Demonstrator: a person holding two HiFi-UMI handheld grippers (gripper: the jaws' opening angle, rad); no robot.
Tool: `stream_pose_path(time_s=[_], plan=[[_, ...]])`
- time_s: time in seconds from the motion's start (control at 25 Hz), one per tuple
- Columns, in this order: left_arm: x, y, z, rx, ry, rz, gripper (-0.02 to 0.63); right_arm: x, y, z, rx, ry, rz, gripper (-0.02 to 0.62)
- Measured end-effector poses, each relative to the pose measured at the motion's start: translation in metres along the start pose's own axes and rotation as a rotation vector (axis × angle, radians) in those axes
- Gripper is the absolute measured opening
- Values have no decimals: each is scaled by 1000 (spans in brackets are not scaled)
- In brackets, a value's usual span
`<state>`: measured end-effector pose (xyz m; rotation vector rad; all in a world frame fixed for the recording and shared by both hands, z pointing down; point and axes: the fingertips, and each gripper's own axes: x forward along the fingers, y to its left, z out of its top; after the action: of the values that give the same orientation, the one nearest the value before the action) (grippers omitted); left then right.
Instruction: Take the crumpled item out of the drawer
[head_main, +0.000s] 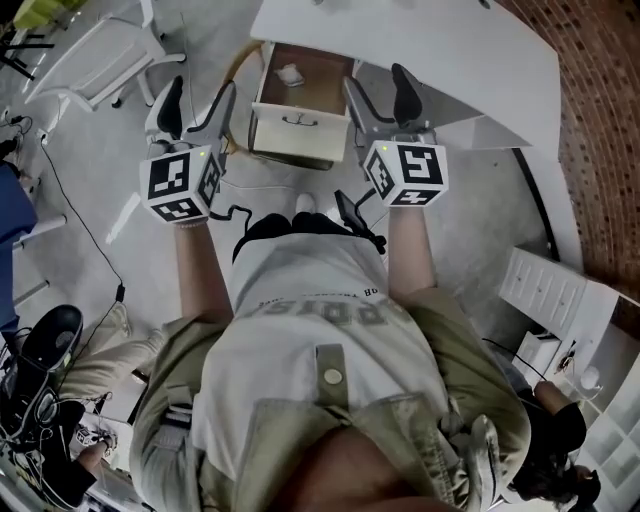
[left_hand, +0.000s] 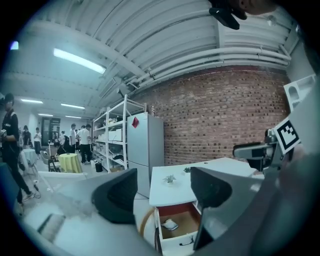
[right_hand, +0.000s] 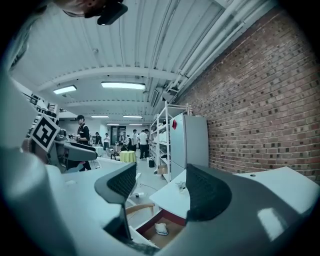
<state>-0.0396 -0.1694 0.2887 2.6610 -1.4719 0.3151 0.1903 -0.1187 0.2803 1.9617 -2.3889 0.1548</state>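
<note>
Crumpled item (head_main: 290, 73), small and white, lies on the brown bottom of the open drawer (head_main: 298, 130), at about 10 o'clock from the middle of that bottom in the head view. The drawer is pulled out from under the white desk (head_main: 450, 60) and its pale front with a dark handle faces the person. The left gripper (head_main: 197, 105) is in the air at about 9 o'clock from the drawer front, and the right gripper (head_main: 382, 97) at about 3 o'clock from it; both are beside the drawer and touch nothing. In the left gripper view the jaws of the left gripper (left_hand: 160, 192) stand wide apart with nothing held, and the crumpled item (left_hand: 170, 224) shows far below, between them. In the right gripper view the right gripper (right_hand: 156, 192) is also wide apart and holds nothing, with the crumpled item (right_hand: 161, 229) in the drawer (right_hand: 150, 237) at 6 o'clock.
</note>
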Motion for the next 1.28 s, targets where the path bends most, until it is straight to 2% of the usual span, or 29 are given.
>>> stream_pose_path(time_s=[0.36,0.88,1.16,1.28], plan=[[17,15,-37,-22,98,29,348,26,-1,-43,7,98,28,318],[82,58,-54,-29,145,-29,348,96,-4,-84,23,193,0,318],[102,90,-73,-56,189,-10,348,160,-7,-114,-53,281,44,318],[109,97,-88,-65,200,-15,348,185,-4,-138,-111,350,83,318]])
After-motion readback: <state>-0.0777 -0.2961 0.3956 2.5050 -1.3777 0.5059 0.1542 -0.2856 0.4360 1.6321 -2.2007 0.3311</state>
